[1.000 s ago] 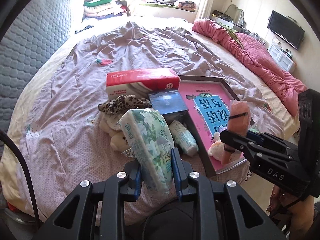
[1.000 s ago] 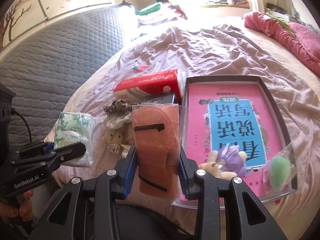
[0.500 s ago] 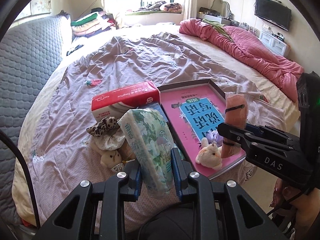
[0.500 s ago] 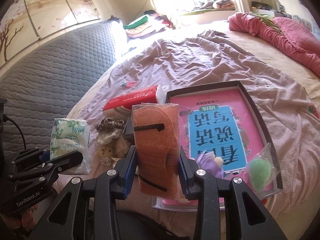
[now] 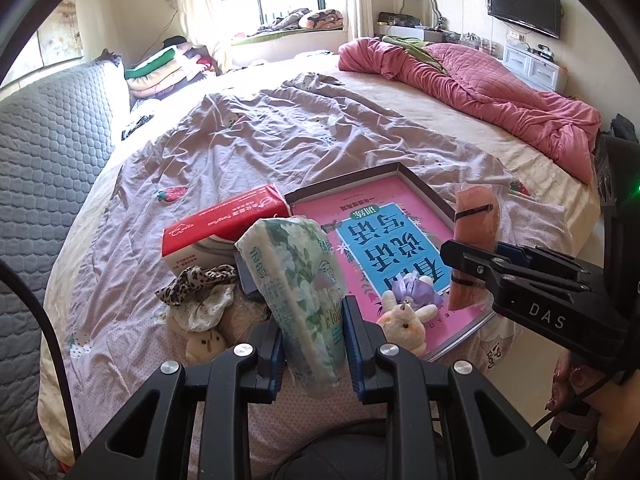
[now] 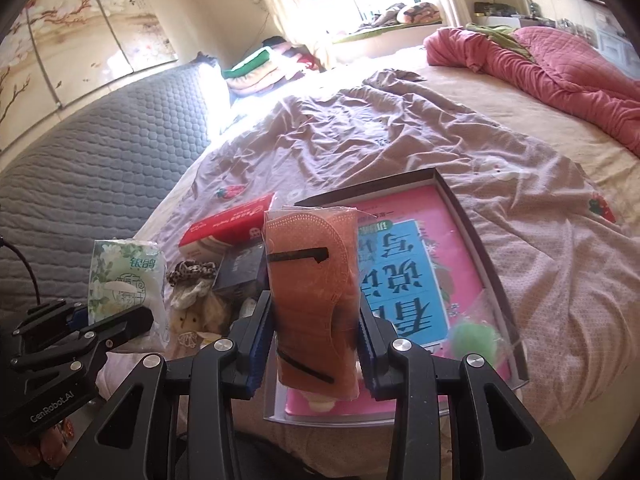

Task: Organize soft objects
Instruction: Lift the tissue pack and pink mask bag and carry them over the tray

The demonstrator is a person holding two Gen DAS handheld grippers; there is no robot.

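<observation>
A: Where are the soft things?

B: The left tool (image 5: 314,344) is clamped on a green floral tissue pack (image 5: 296,284), held upright above the near edge of the bed (image 5: 280,136). The right tool (image 6: 316,344) is clamped on a bagged orange mask (image 6: 312,280), also upright, over the near end of the box (image 6: 472,216).

A: And around the box?

B: Inside it, on the pink book (image 5: 384,240), lie a small plush rabbit (image 5: 404,320) with a purple tuft (image 5: 414,292) at the near end, and a bagged green puff (image 6: 476,336) in the near right corner. Just left of the box: a red tissue box (image 5: 224,224), a dark blue box (image 6: 240,268), a leopard scrunchie (image 5: 196,280), a lacy white one (image 5: 208,308) and a pale plush (image 5: 206,342), all crowded together. Beyond the box, a rumpled mauve sheet (image 5: 280,136); far right, a pink quilt (image 5: 480,88).

A: Anything in the way?

B: The mask hides the box's near left part in the right view; the pack hides the dark box in the left view.

A: Changed since a second ago?

B: Both grips are unchanged. Both tools have drawn back from the box, so more of the room shows. A small pack seen by the box earlier is now hidden.
</observation>
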